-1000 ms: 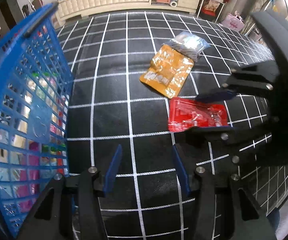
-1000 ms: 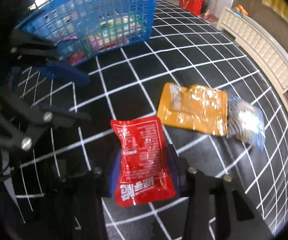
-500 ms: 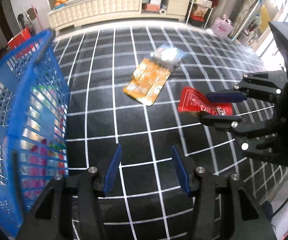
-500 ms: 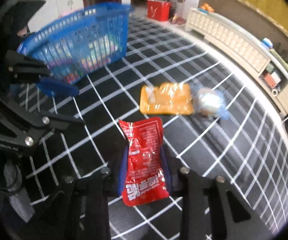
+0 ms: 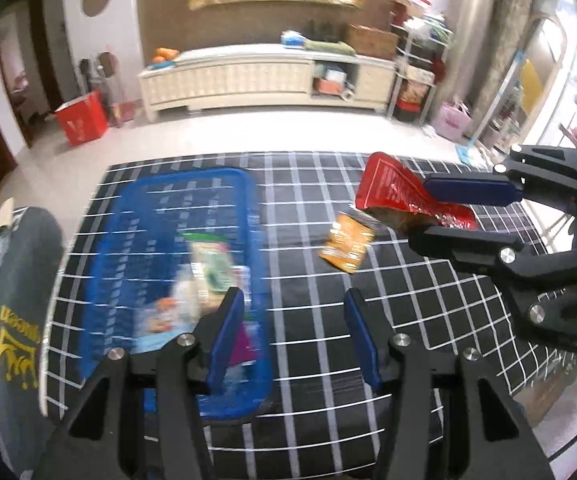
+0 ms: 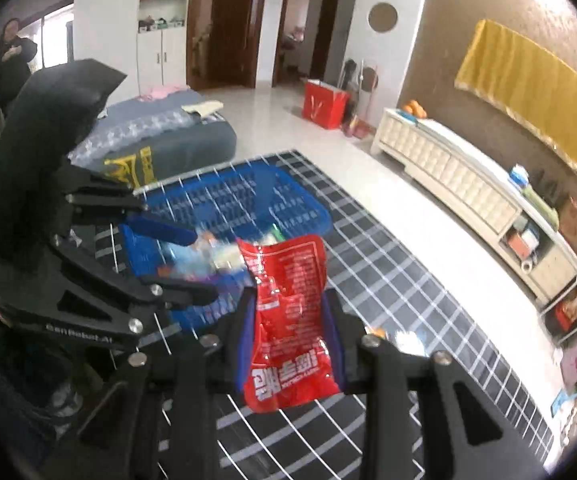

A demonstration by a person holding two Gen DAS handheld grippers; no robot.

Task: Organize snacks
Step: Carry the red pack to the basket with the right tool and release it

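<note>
Blue basket (image 5: 176,276), at left on the gridded tabletop (image 5: 428,292), already holds packets. Right of the basket, the left claw (image 5: 294,334) hovers half-spread and empty. Farther right, an orange packet (image 5: 346,245) lies flat, awaiting collection. Above it, the right claw (image 6: 290,338) pinches the red snack pouch (image 6: 288,320) aloft, presumably for transfer to the basket.

I see a table w/ black white-grid cloth (image 5: 312,280); blue basket (image 5: 128,216) on its left, orange snack pouch (image 5: 346,246) lying mid-table.
</note>
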